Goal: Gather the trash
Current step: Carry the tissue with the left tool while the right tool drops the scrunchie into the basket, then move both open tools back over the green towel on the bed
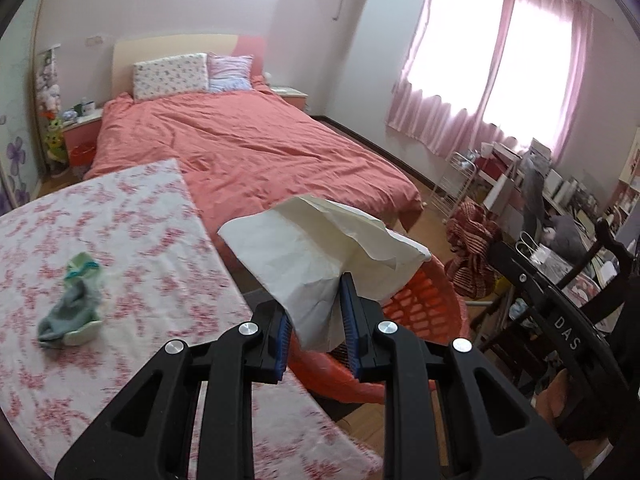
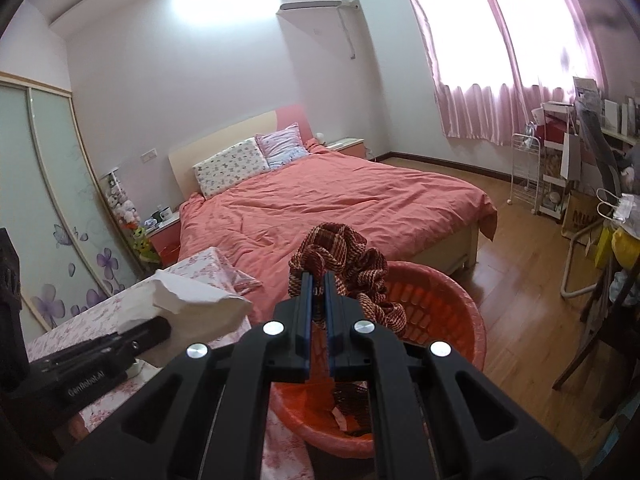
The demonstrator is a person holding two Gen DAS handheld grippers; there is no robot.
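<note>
My left gripper (image 1: 318,304) is shut on a crumpled white paper (image 1: 320,244), held above the rim of the orange plastic basket (image 1: 424,304). In the right wrist view the same white paper (image 2: 192,304) and the left gripper's body show at the lower left. My right gripper (image 2: 316,280) is shut on a red and cream striped cloth (image 2: 352,264) that hangs over the orange basket (image 2: 460,312). The striped cloth (image 1: 472,244) also appears at the right in the left wrist view. Scraps lie at the basket's bottom.
A table with a pink floral cloth (image 1: 120,240) stands at the left, with a green-grey sock (image 1: 72,304) on it. Behind is a bed with a coral cover (image 2: 340,208). A dark wooden chair (image 1: 580,304) and cluttered shelves (image 2: 580,168) fill the right side.
</note>
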